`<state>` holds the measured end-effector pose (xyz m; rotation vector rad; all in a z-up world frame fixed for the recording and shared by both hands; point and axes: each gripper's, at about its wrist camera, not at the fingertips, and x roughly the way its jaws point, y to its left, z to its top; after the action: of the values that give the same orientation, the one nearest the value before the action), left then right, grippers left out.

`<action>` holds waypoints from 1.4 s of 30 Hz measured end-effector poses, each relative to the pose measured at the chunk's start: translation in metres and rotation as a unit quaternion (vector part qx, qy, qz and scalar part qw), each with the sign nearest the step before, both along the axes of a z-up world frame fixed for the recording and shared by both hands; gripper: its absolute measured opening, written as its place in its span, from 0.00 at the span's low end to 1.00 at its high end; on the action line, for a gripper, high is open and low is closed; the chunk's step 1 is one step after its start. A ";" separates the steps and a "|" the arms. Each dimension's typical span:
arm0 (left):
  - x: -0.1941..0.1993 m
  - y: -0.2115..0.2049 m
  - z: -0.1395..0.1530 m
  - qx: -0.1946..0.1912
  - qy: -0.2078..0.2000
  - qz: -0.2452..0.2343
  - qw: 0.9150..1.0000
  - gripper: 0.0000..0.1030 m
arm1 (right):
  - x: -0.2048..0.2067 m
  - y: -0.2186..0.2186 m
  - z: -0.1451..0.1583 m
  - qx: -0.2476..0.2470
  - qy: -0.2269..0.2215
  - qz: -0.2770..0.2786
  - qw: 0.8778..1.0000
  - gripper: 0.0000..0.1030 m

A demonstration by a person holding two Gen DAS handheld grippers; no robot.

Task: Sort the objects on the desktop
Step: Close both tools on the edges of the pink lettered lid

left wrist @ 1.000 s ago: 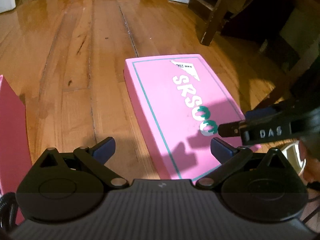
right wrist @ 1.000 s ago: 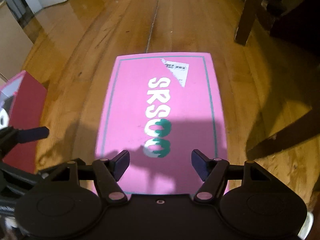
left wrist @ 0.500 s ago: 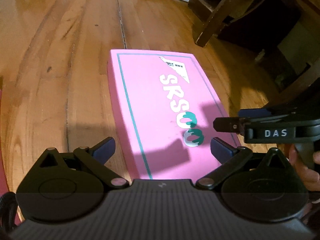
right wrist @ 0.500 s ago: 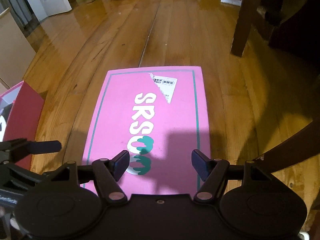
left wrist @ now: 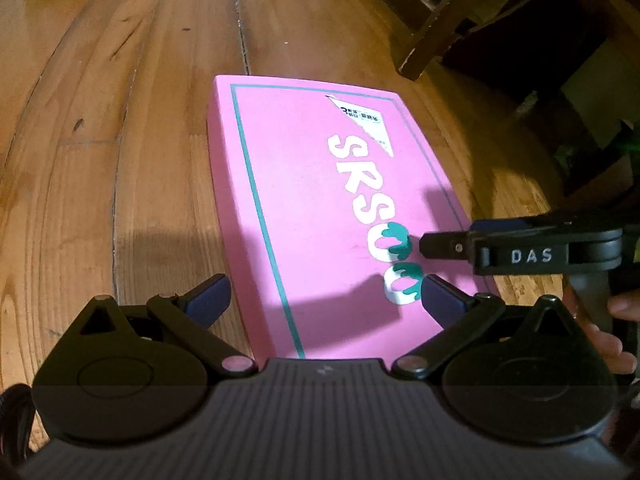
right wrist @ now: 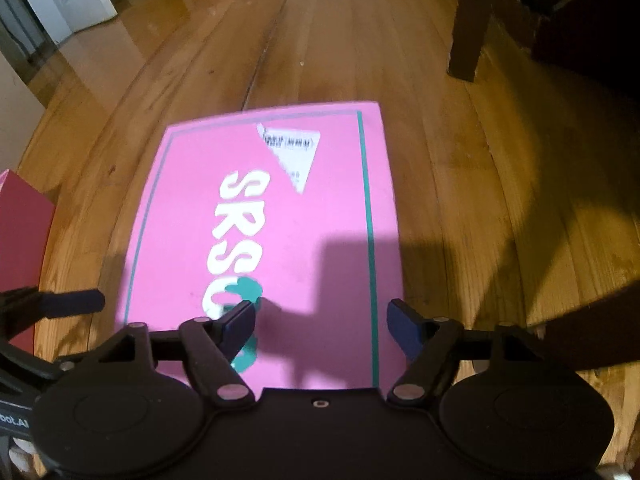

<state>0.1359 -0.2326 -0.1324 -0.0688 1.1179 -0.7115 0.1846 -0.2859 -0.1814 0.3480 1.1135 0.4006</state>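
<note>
On the wooden floor lies the flat pink box, both tongs poised over its near end: left gripper and right gripper spread wide, holding nothing, seemingly lining up for a 2-handed lift.

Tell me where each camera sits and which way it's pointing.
Left wrist: on the left claw, facing forward and down at the pink box; the right claw and person's fingers show at right.
Right wrist: on the right claw, above the box's near end; the left claw's fingertip shows at left.
Both see the box and wooden floor.
</note>
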 end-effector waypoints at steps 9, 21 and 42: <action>0.006 -0.002 -0.014 -0.012 0.013 -0.003 1.000 1.00 | 0.003 0.008 -0.003 -0.040 -0.017 0.004 0.999 0.85; 0.014 -0.014 -0.028 -0.001 0.024 -0.012 1.000 1.00 | 0.009 0.001 -0.009 -0.029 -0.001 -0.005 1.000 0.88; 0.023 -0.006 -0.046 -0.002 0.071 0.007 0.997 1.00 | 0.008 0.001 -0.011 -0.028 0.015 -0.010 0.999 0.89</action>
<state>0.1592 -0.2383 -0.1782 -0.1321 1.2506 -0.7050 0.1923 -0.2845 -0.1923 0.3171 1.1467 0.3473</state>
